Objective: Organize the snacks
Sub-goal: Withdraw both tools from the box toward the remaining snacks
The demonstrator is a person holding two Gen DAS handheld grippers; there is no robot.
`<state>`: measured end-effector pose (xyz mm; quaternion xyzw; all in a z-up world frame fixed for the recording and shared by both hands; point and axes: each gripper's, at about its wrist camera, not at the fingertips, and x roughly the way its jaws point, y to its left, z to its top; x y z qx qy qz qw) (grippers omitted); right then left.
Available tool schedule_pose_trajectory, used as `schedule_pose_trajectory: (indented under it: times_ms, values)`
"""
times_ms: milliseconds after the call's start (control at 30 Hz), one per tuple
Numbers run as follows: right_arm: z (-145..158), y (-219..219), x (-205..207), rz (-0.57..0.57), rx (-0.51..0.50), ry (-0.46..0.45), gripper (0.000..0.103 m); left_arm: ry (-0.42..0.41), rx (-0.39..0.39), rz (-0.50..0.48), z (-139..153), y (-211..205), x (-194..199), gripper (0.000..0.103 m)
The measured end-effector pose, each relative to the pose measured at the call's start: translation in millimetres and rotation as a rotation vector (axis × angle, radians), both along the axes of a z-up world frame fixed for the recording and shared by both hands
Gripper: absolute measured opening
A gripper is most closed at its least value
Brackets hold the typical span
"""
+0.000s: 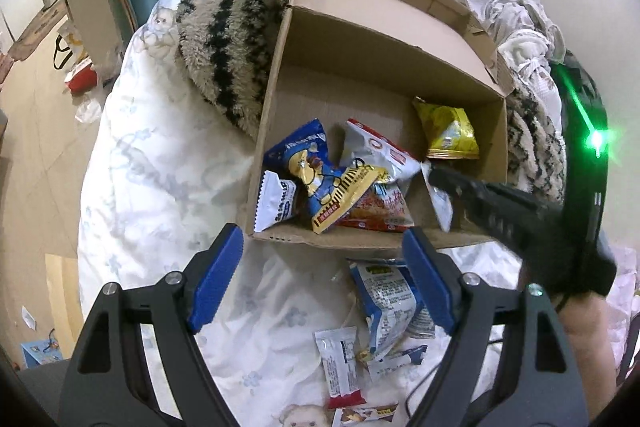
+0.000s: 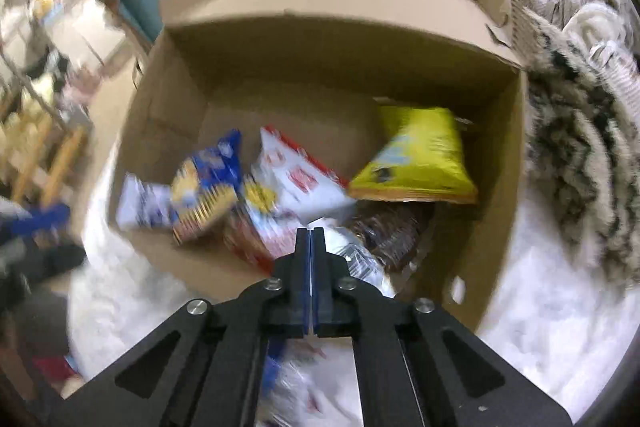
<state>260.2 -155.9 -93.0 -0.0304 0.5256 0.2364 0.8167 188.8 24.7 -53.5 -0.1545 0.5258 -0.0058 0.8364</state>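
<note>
Inside the cardboard box [image 1: 276, 75] on the bed, my right gripper [image 2: 311, 233] pinches a clear snack packet [image 1: 438, 201]; my left gripper [image 1: 324, 291] hangs spread over blue packets [image 1: 386, 301] outside.

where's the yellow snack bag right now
The yellow snack bag sits inside the cardboard box, in its far right corner against the right wall, just beyond the white-and-red packet; the right wrist view shows it there too.
</note>
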Motion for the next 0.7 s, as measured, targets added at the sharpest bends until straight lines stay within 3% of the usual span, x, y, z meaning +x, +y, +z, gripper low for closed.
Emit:
schedule_pose_trajectory:
  times_ms: [200,300,400,500,700]
  values:
    - [-3,20,29,-0.048,0.195,0.067,0.000,-0.020,0.030,0.021,1,5,3,0.079]
    - [3,15,34,-0.051,0.255,0.110,0.010,-0.017,0.032,0.030,-2,9,4,0.079]
    - [16,0,28,-0.057,0.269,0.103,0.057,-0.012,0.030,0.043,-3,10,4,0.079]
    - [30,-23,18,-0.097,0.293,0.083,0.059,-0.017,0.030,0.045,-1,9,0,0.079]
    - [40,-50,-17,-0.164,0.250,0.071,0.059,-0.016,0.038,0.034,1,7,-19,0.079]
